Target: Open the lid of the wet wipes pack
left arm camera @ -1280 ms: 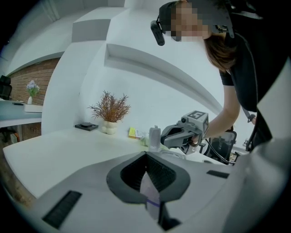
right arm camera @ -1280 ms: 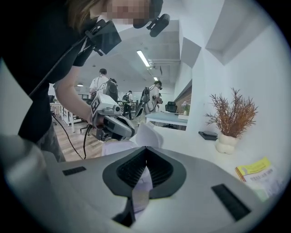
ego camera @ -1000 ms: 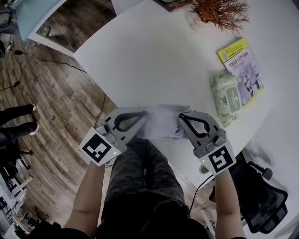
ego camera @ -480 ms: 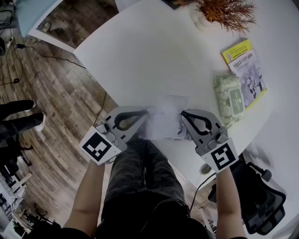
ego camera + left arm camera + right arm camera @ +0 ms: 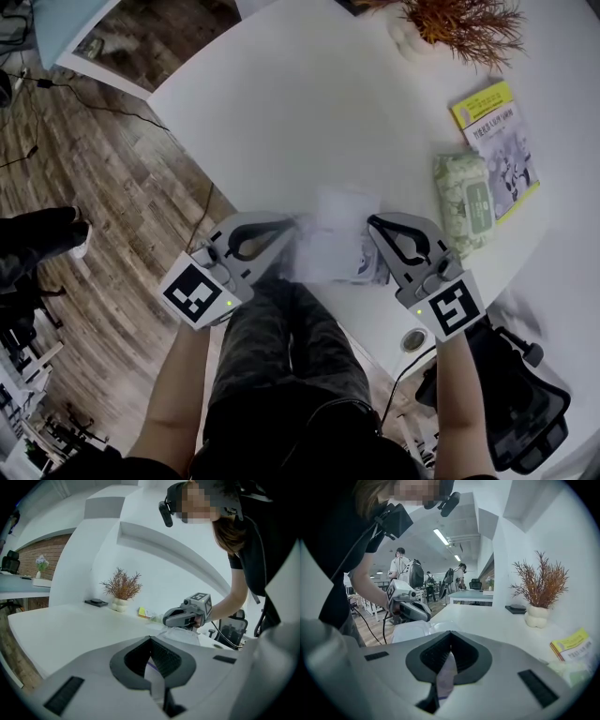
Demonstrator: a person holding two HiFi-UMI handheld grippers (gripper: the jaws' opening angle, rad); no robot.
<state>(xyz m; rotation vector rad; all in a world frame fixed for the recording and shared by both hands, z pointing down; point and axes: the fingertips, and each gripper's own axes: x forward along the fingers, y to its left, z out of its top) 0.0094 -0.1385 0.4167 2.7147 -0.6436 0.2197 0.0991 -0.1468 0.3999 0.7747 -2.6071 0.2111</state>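
Two holds: left gripper, right gripper, fingers clamped on white film pack.
Handling: green wet wipes pack likely light, squashy; take lid's lip.

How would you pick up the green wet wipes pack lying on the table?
Probably take the green wet wipes pack by its near short end, coming in from the table's near edge. It lies flat, lid up, pointing away from the person, and the yellow booklet sits close along its right side, so that end looks freest.
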